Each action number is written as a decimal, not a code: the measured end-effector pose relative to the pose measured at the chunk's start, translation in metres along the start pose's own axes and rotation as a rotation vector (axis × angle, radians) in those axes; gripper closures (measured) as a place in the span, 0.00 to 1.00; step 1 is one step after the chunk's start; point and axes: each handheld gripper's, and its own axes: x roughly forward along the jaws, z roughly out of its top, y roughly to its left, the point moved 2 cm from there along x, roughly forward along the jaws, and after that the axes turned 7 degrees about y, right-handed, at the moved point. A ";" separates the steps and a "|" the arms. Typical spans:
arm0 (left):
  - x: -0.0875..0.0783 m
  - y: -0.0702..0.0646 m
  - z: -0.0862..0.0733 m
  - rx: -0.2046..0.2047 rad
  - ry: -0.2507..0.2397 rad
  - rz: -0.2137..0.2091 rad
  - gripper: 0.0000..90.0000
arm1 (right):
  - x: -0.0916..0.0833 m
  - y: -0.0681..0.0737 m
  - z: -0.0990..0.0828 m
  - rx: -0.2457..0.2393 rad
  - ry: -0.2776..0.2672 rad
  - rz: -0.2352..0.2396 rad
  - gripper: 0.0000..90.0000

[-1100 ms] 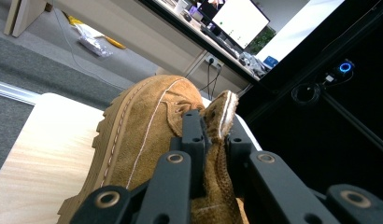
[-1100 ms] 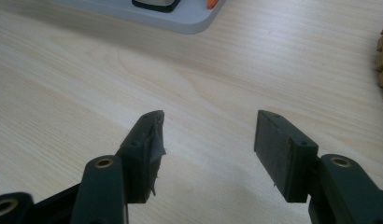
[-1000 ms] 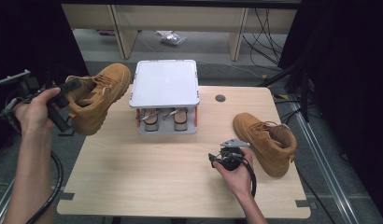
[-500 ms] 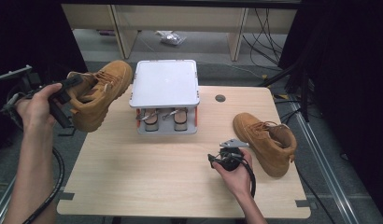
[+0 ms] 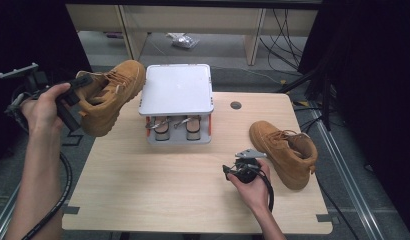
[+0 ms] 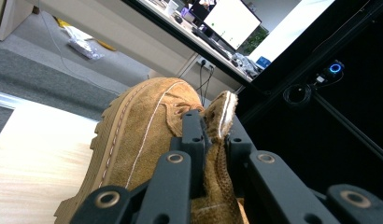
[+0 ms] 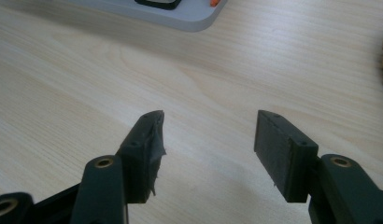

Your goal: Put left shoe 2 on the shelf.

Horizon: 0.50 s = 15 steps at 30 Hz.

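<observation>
A tan suede boot [image 5: 113, 95] hangs in the air over the table's left edge, toe toward the grey stand [image 5: 178, 90]. My left gripper [image 5: 83, 82] is shut on the boot's collar; in the left gripper view both pads [image 6: 194, 135] pinch the collar edge of the boot [image 6: 133, 140]. A second tan boot [image 5: 285, 150] lies on the table at the right. Just left of it my right gripper [image 5: 239, 164] rests low over the table, open, with bare wood between its jaws [image 7: 210, 121].
The grey stand has a flat white top and two brown forms with orange clips under it; its base [image 7: 180, 14] lies ahead of the right gripper. The wooden table [image 5: 158, 185] has a cable hole [image 5: 236, 105]. Cables trail on the floor behind.
The left hand has nudged the held boot slightly up and toward the stand. The right gripper has not moved.
</observation>
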 end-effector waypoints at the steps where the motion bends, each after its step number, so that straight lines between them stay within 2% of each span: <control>1: 0.001 -0.001 0.000 0.000 -0.001 -0.002 0.92 | 0.000 0.001 0.000 0.008 0.009 0.002 0.48; 2: 0.002 -0.002 0.001 0.004 0.002 -0.003 0.92 | 0.001 0.001 -0.001 -0.005 0.004 0.001 0.48; 7: 0.007 -0.007 0.002 0.006 0.006 -0.009 0.92 | 0.001 0.002 0.000 -0.005 0.006 0.011 0.48; 9: 0.009 -0.010 0.002 0.005 0.005 -0.011 0.92 | 0.000 0.001 -0.001 -0.009 0.001 -0.003 0.48; 10: 0.009 -0.010 0.003 0.011 0.010 -0.011 0.92 | 0.000 0.002 0.000 0.006 0.008 0.003 0.48; 12: 0.011 -0.012 0.003 0.011 0.012 -0.012 0.92 | 0.001 0.000 -0.001 -0.019 -0.003 -0.004 0.48; 13: 0.012 -0.013 0.003 0.012 0.013 -0.014 0.92 | 0.000 0.002 -0.001 -0.002 0.004 0.001 0.48; 15: 0.014 -0.015 0.004 0.014 0.013 -0.018 0.92 | 0.001 0.002 -0.001 0.002 0.009 0.009 0.48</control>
